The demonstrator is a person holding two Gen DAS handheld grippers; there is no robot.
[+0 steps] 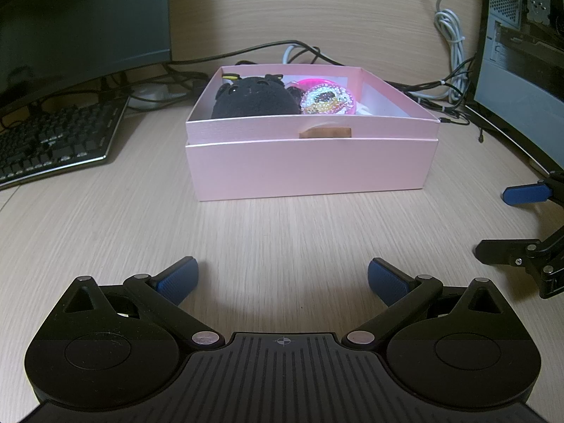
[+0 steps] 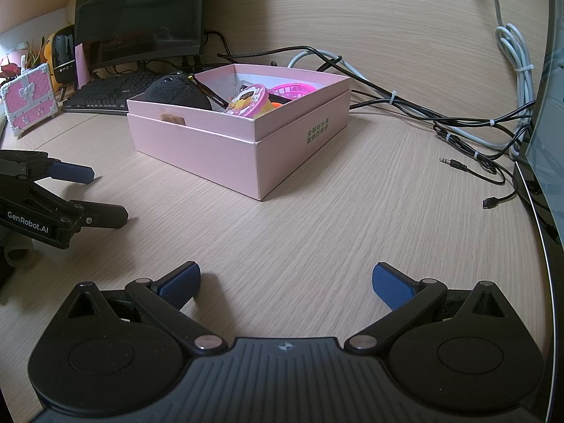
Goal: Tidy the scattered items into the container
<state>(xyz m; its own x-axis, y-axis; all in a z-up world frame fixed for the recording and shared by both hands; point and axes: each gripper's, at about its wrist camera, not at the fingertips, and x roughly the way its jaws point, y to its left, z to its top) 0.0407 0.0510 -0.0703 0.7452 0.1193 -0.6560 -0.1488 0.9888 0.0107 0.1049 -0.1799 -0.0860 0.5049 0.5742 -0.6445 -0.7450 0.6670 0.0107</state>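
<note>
counter point(image 1: 282, 232): pale wood grain, carrying everything here; the stretch in front of both tools is bare.
monitor point(image 2: 141, 10): dark screen at the back left, with a black keyboard point(image 1: 53, 141) lying in front of it.
pink box point(image 1: 310, 165): open, seated in its upturned lid, mid-counter, beyond both tools.
cables point(image 2: 458, 120): black and grey leads trailing behind and to the right of the box; a loose audio plug lies on the counter.
black plush toy point(image 1: 252, 100): inside the box, on its left side.
pink trinket case point(image 2: 30, 100): upright at the far left, well apart from the box.
glitter round tin point(image 1: 326, 100): inside the box, leaning just beside the plush.
pink basket point(image 2: 292, 90): inside the box, behind the tin.
left tool point(image 1: 282, 278): fingers spread wide, nothing between them, facing the box front.
right tool point(image 2: 285, 282): fingers spread wide, nothing held, facing a box corner.
</note>
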